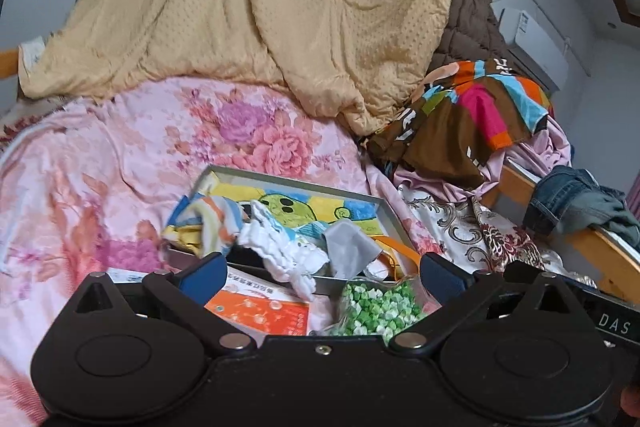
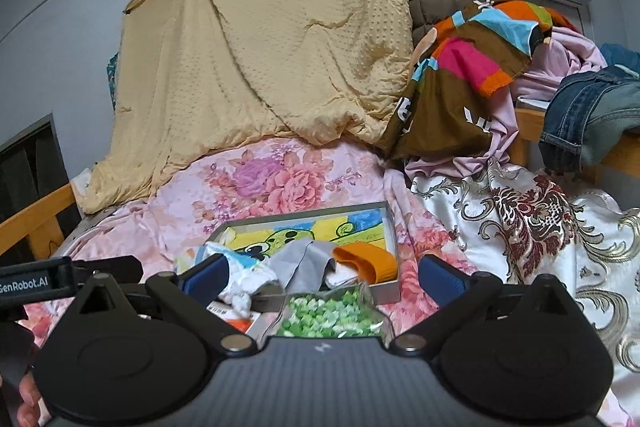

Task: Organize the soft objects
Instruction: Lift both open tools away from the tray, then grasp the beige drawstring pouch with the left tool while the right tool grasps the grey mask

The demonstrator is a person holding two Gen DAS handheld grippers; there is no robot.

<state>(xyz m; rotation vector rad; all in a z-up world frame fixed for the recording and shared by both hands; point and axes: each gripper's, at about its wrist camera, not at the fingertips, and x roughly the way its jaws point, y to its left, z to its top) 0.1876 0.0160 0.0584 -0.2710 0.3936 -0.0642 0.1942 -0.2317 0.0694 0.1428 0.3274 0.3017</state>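
Cloth pile point(image 1: 280, 239) in tray ahead of both empty grippers point(image 1: 320, 277) point(image 2: 320, 277), jaws spread wide

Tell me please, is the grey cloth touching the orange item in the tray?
Touching. The right wrist view shows the grey cloth draped against the orange item in the tray, with no gap between them.

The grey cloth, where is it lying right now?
The grey cloth lies crumpled in the shallow tray on the floral bed, between the white cloth and an orange item.
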